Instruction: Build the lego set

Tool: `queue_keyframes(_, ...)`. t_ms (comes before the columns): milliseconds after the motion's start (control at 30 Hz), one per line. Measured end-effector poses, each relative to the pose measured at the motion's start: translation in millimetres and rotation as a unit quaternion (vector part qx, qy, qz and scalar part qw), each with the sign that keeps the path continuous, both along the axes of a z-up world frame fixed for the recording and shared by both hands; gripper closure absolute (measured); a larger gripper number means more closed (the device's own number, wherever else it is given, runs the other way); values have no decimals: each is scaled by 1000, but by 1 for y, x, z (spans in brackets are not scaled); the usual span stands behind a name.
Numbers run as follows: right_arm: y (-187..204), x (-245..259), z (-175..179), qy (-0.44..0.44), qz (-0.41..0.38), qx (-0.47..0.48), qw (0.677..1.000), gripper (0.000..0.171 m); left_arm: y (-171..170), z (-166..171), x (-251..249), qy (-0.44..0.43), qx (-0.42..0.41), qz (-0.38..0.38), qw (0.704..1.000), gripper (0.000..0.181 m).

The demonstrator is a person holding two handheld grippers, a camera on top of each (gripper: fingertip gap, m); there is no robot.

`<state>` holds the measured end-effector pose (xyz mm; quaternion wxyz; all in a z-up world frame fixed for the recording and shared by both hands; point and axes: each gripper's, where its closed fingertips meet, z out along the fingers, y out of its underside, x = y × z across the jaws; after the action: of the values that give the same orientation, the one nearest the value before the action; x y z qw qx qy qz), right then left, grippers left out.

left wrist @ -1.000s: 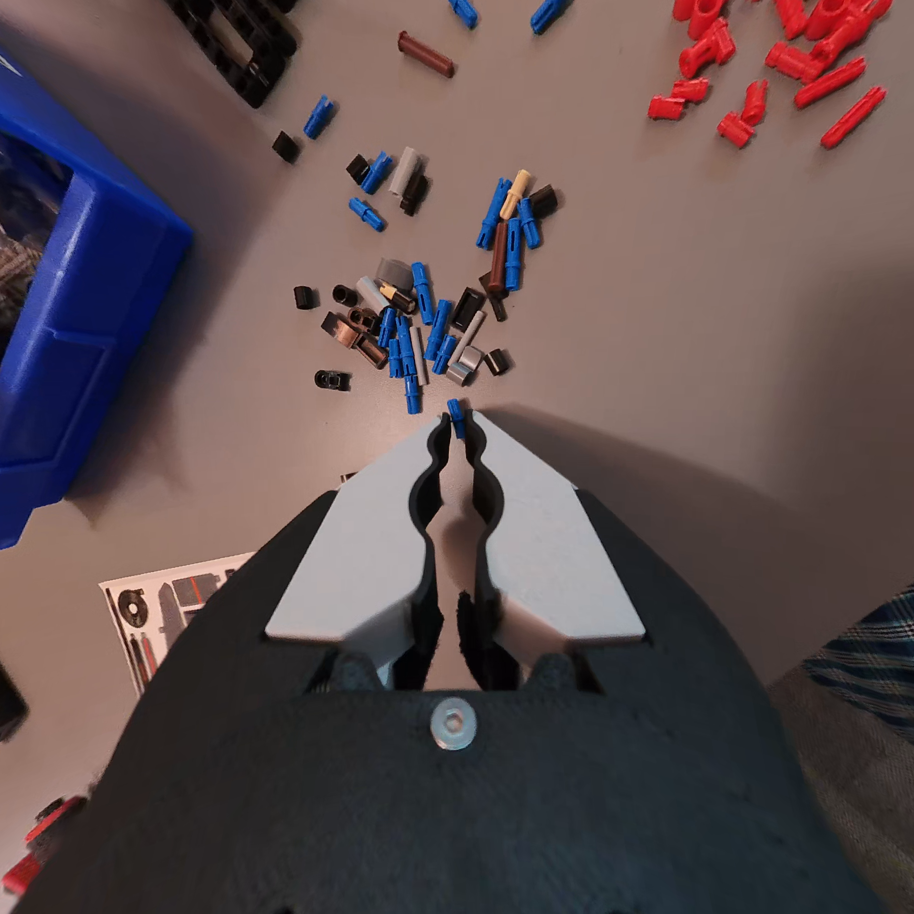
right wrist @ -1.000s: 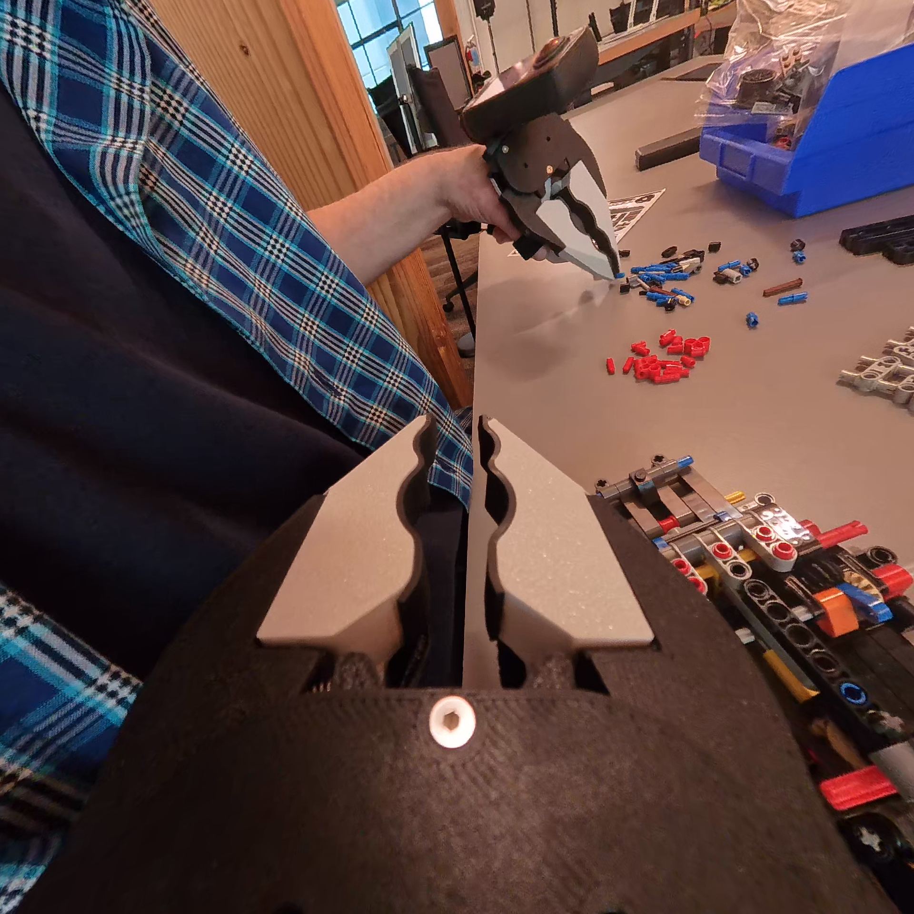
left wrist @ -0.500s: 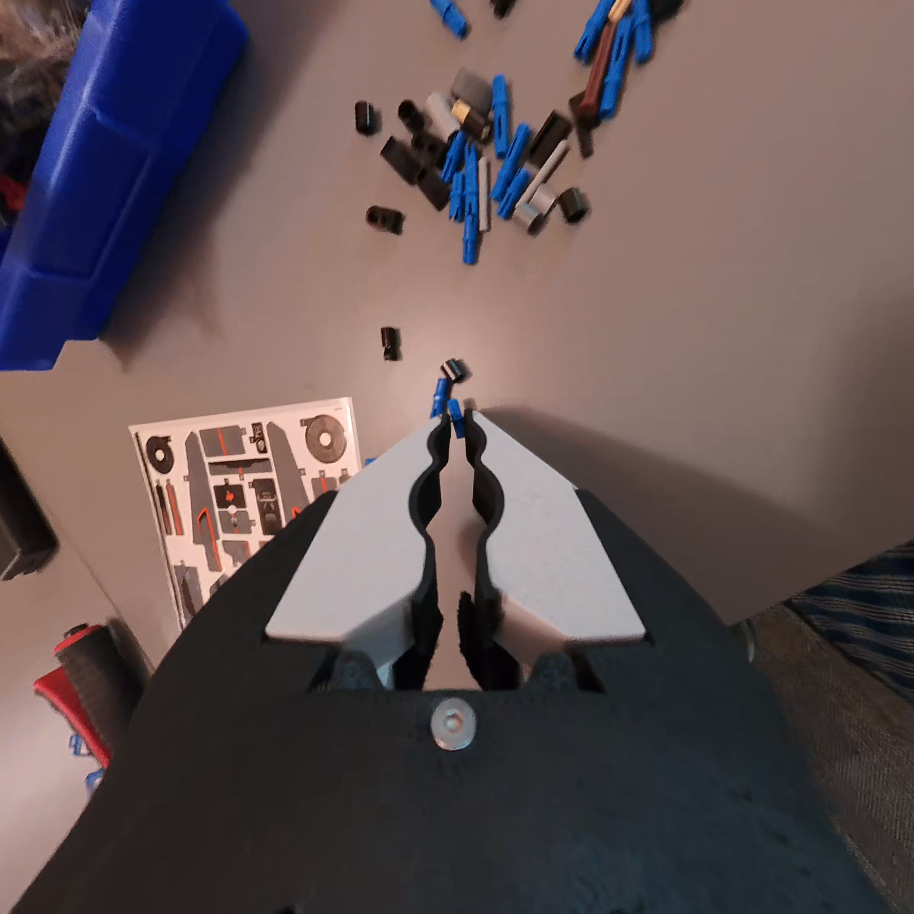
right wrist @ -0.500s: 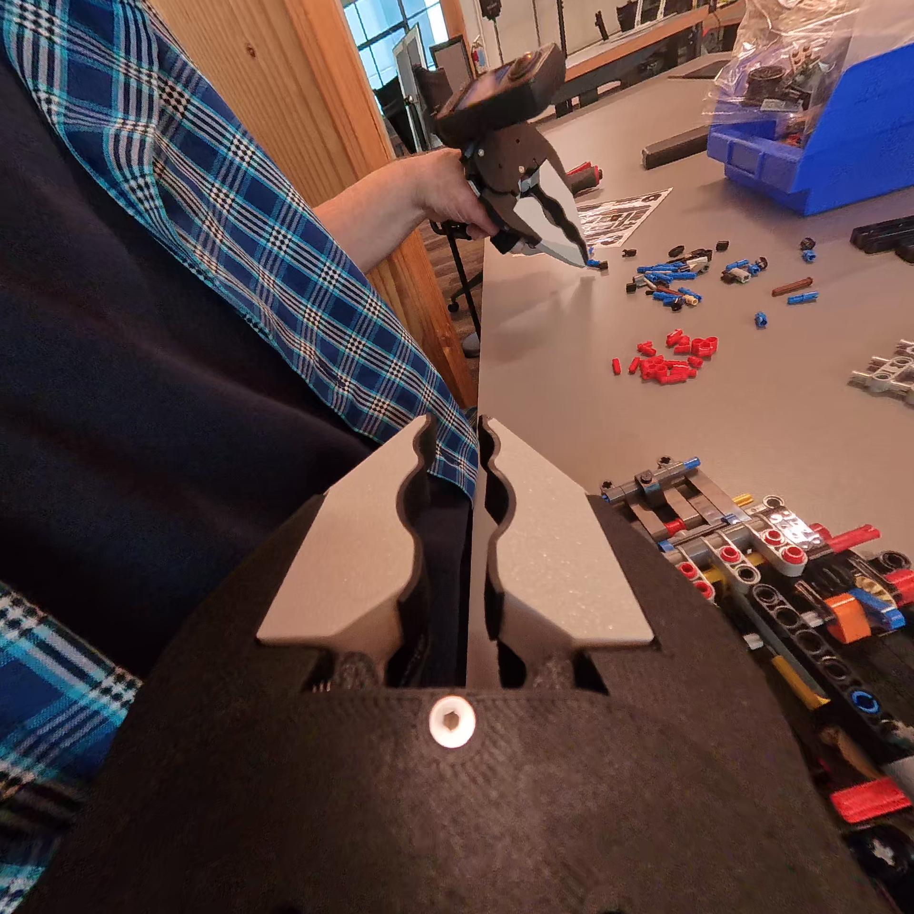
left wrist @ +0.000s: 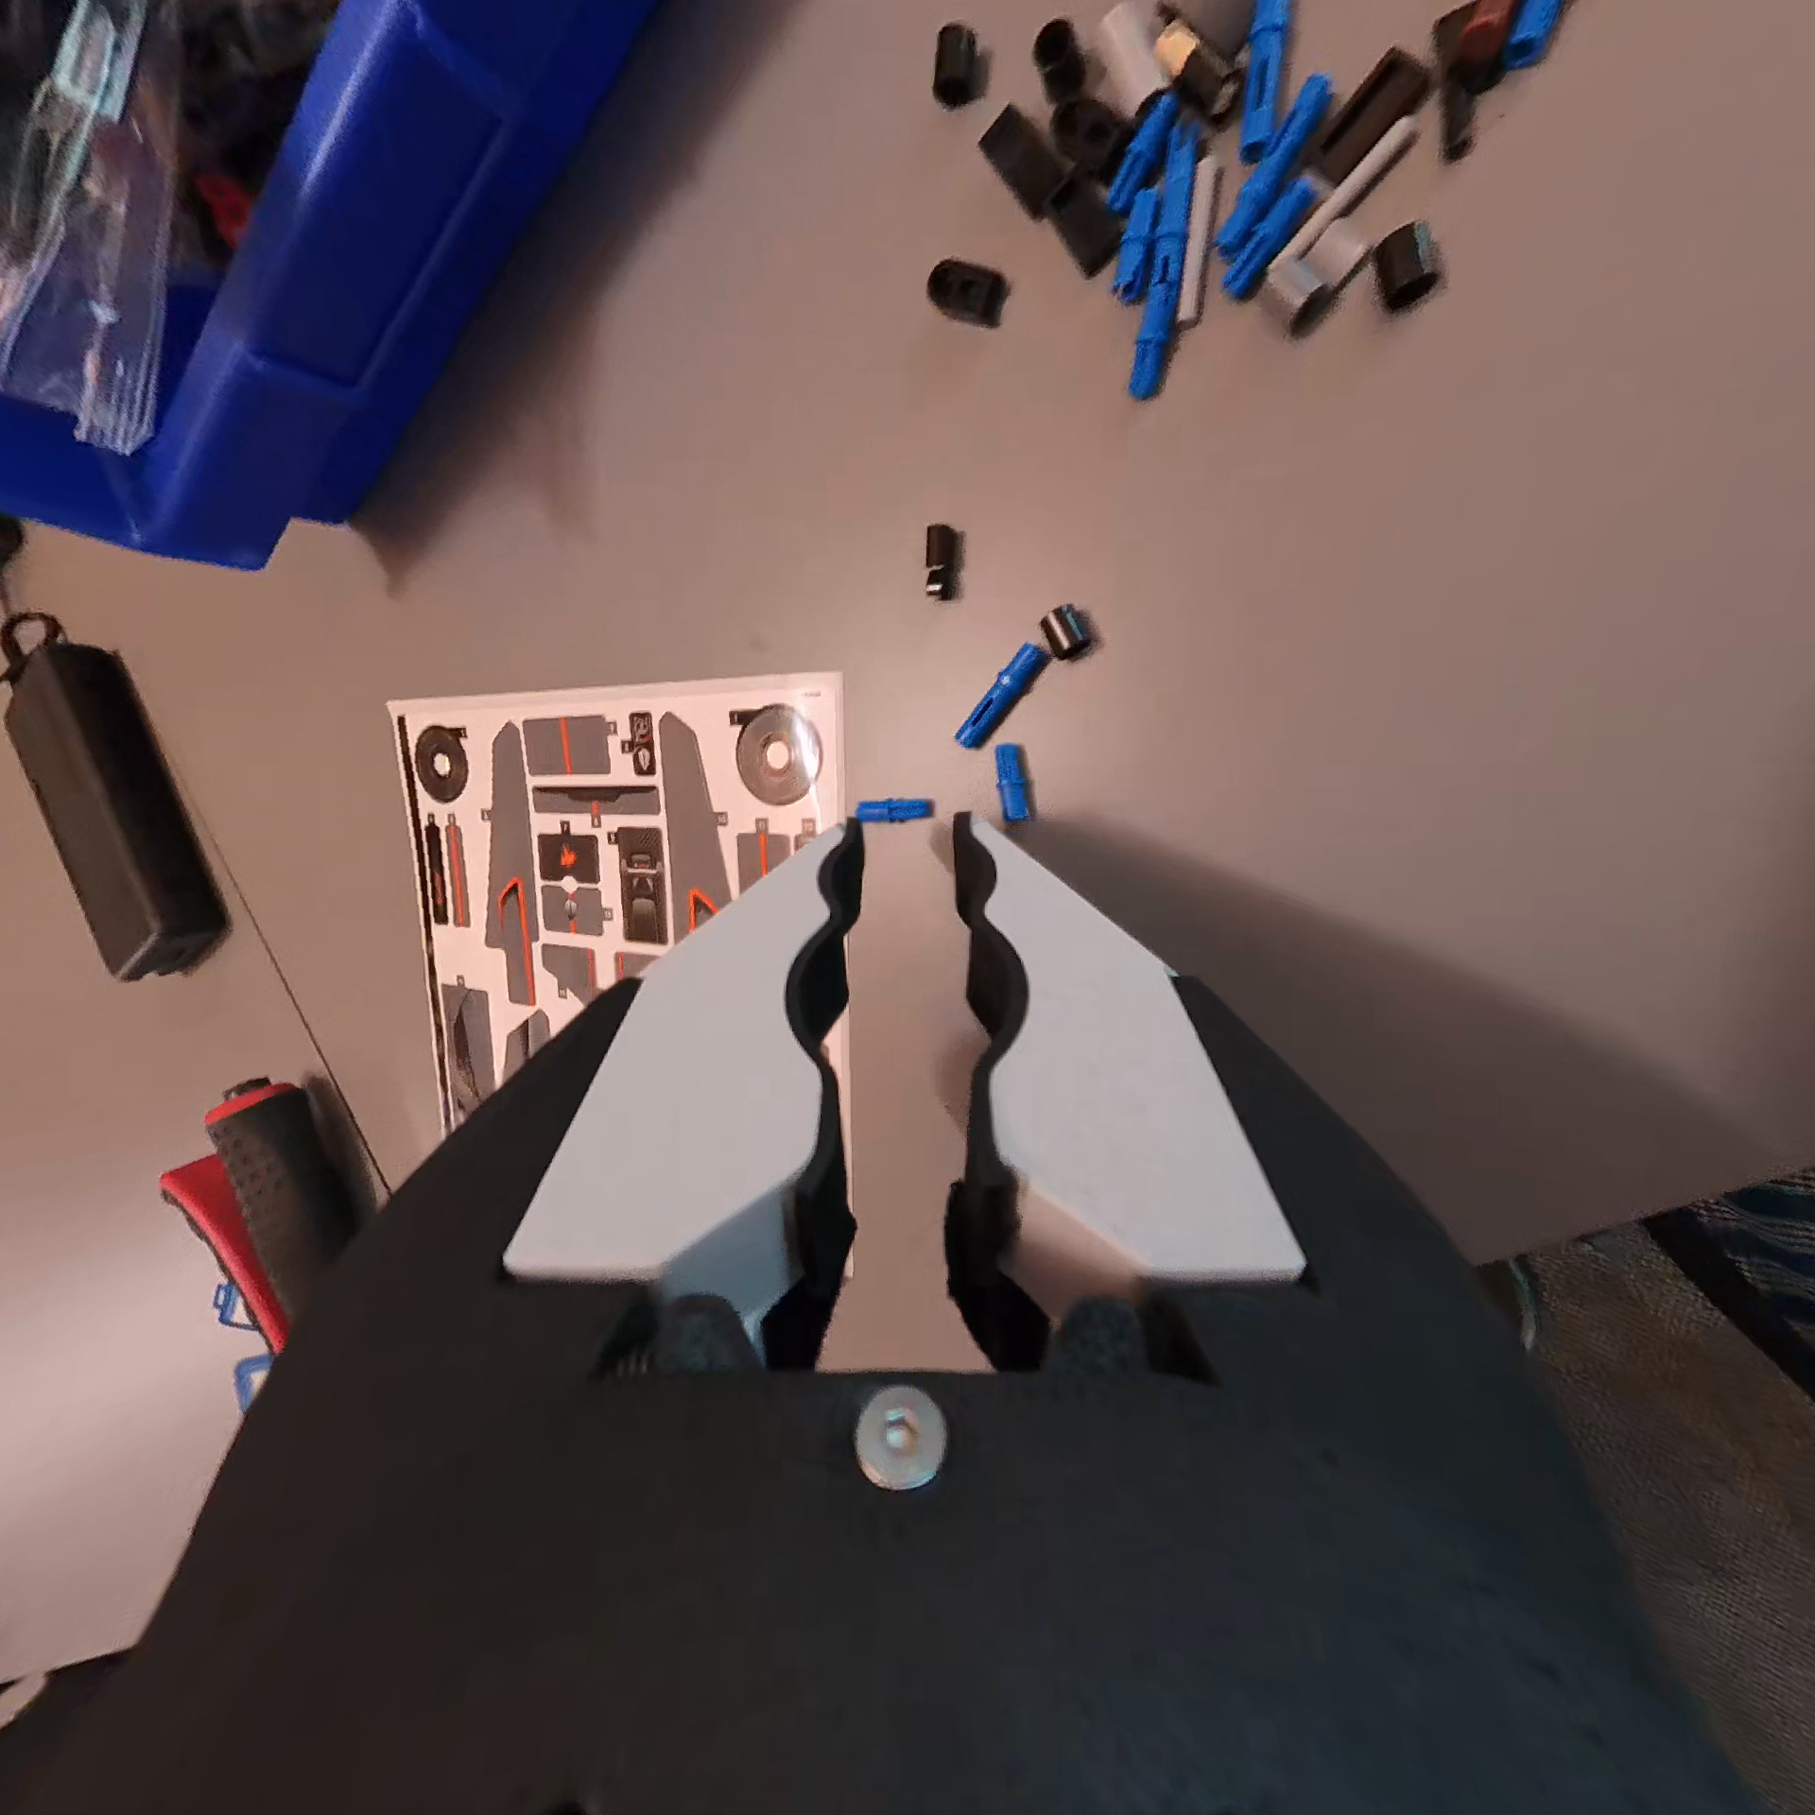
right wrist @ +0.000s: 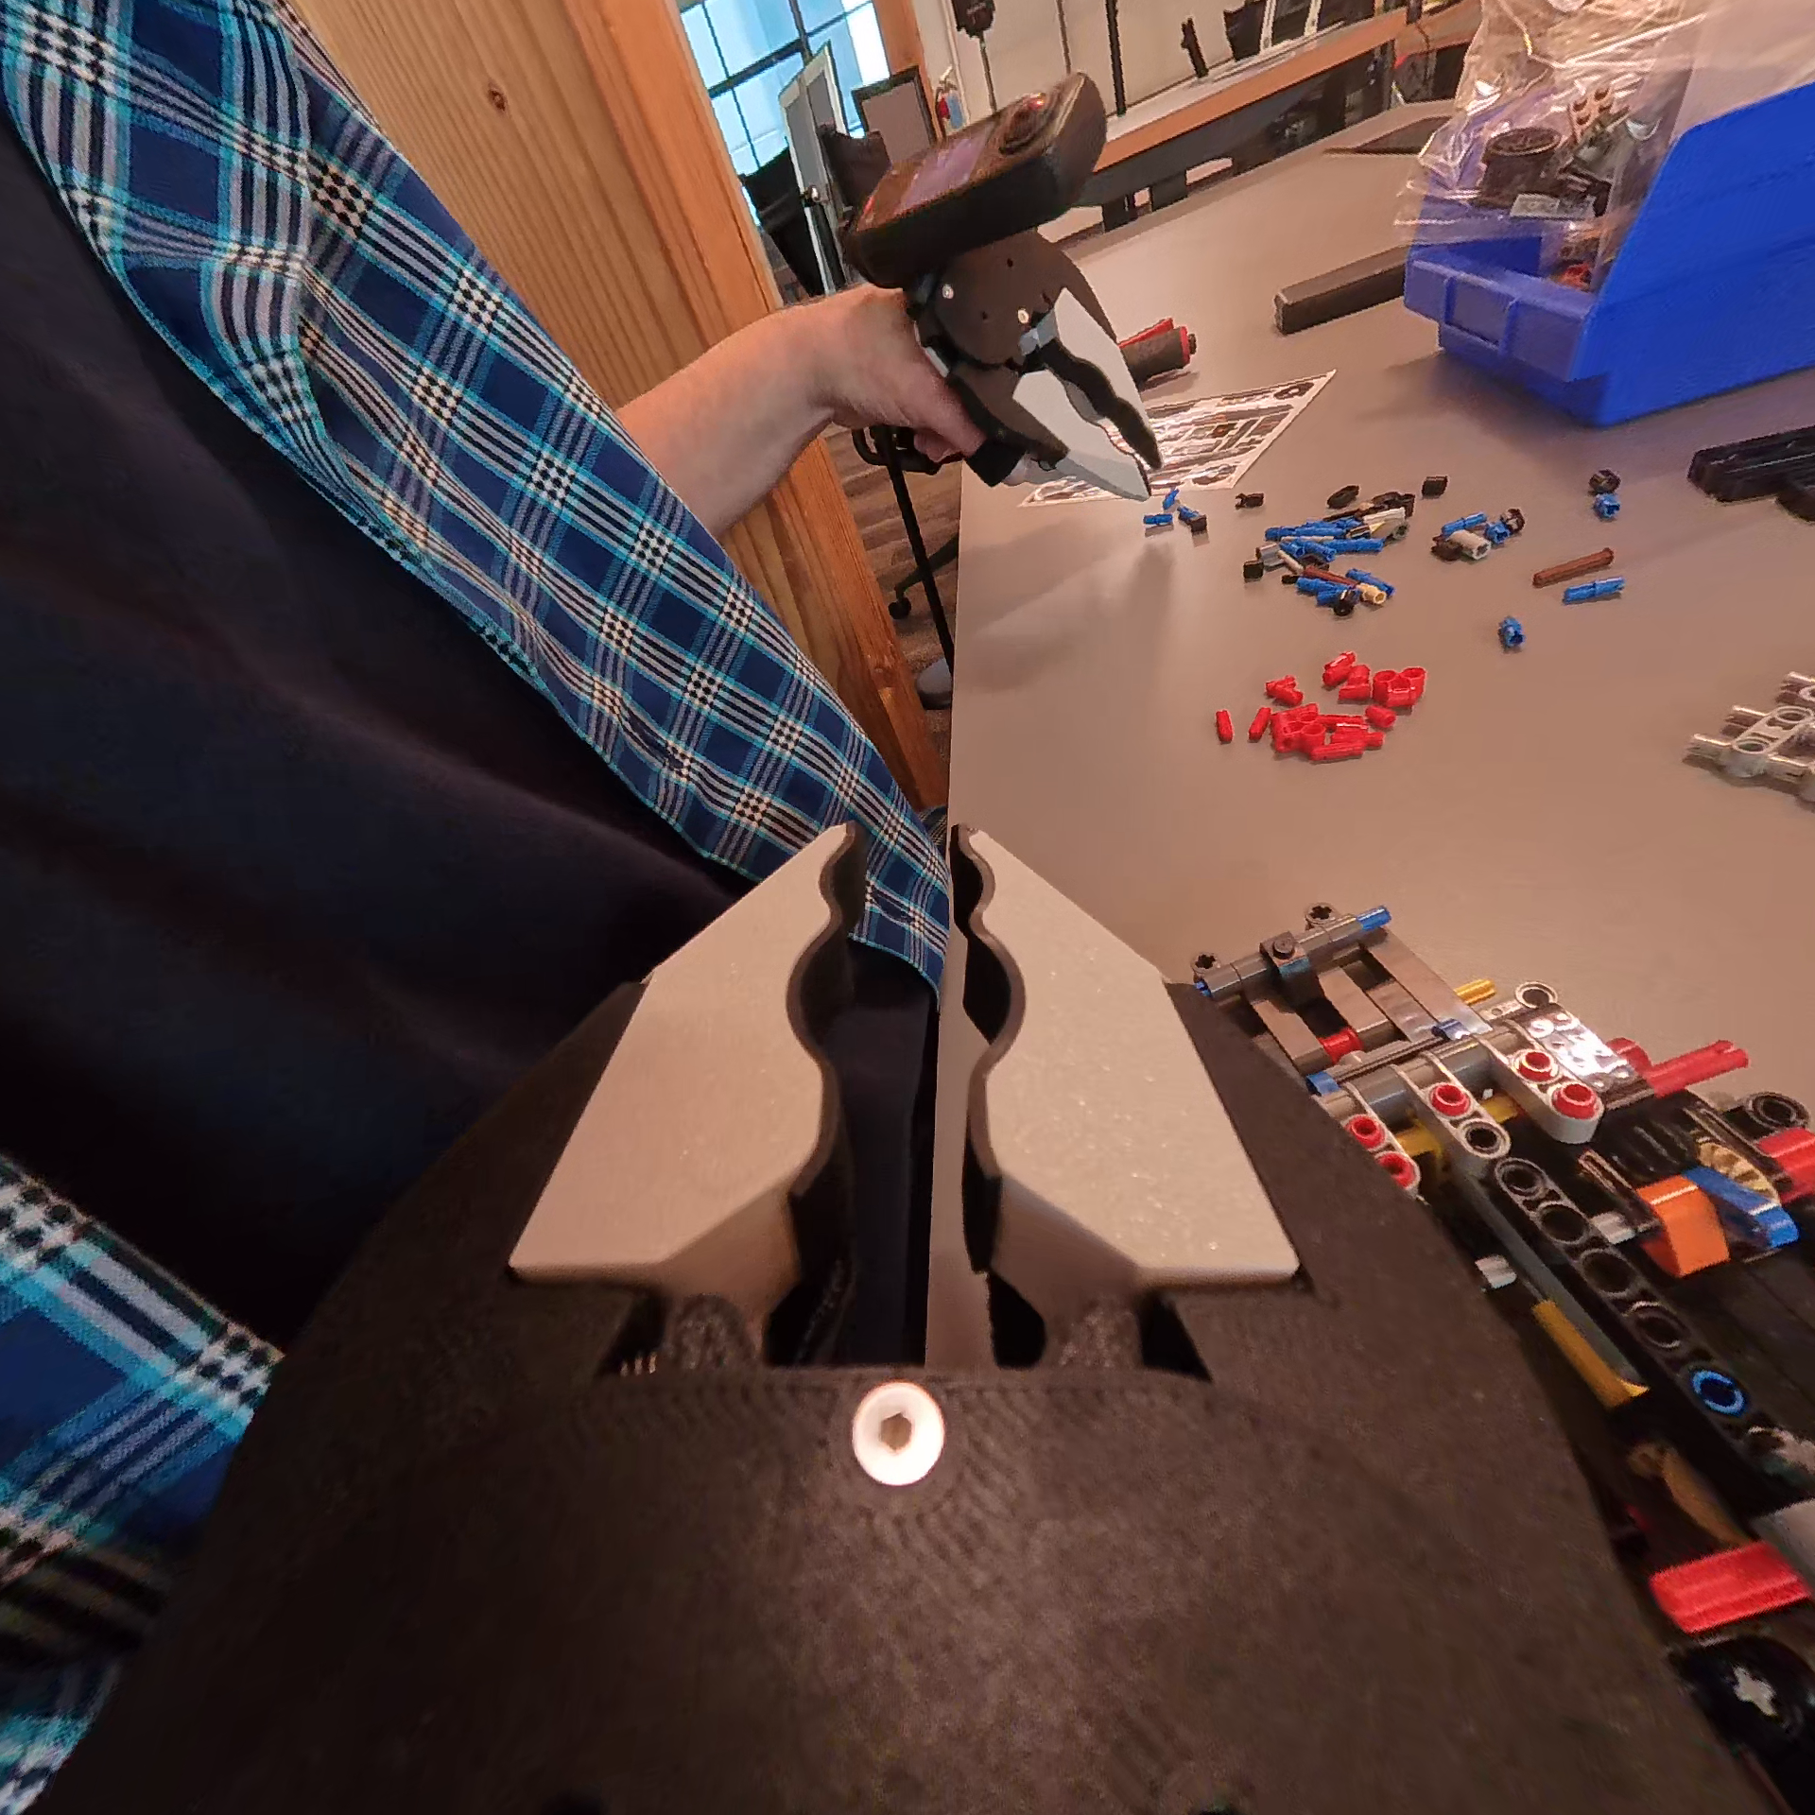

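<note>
Left gripper spread, empty, above table; small blue pin lies just off its fingertips, beside sticker sheet. Right gripper spread, empty; partly built lego model beside it.

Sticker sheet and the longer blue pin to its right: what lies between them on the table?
In the left wrist view, one short blue pin lies crosswise between the sticker sheet and the longer blue pin, just beyond the open left gripper.
</note>
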<state>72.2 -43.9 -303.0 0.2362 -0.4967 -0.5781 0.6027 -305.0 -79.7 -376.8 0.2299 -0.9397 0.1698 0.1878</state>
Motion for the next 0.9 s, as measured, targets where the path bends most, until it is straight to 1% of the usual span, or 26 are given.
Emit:
queue_keyframes(100,0,0,0,-1,0,1,1000,157,-3,-8,-8,-7,-8,14,1000,158)
queue_keyframes(133,0,1,0,-1,0,0,1000,157,-3,-10,-8,-16,-4,14,1000,161)
queue_keyframes(300,-1,1,-1,-4,3,0,1000,157,4,-10,-8,-58,9,11,998,157)
queue_keyframes(467,-2,0,-3,-8,5,-2,1000,156,9,-13,-6,-104,9,3,995,164)
queue_keyframes(700,-3,1,-6,-15,9,-2,1000,156,9,-14,-4,-130,11,2,991,176)
queue_keyframes(767,-3,1,-7,-17,11,-2,1000,156,8,-14,-4,-130,15,1,991,175)
queue_keyframes(900,-2,1,-9,-19,11,0,1000,156,10,-4,1,-140,48,-12,989,176)
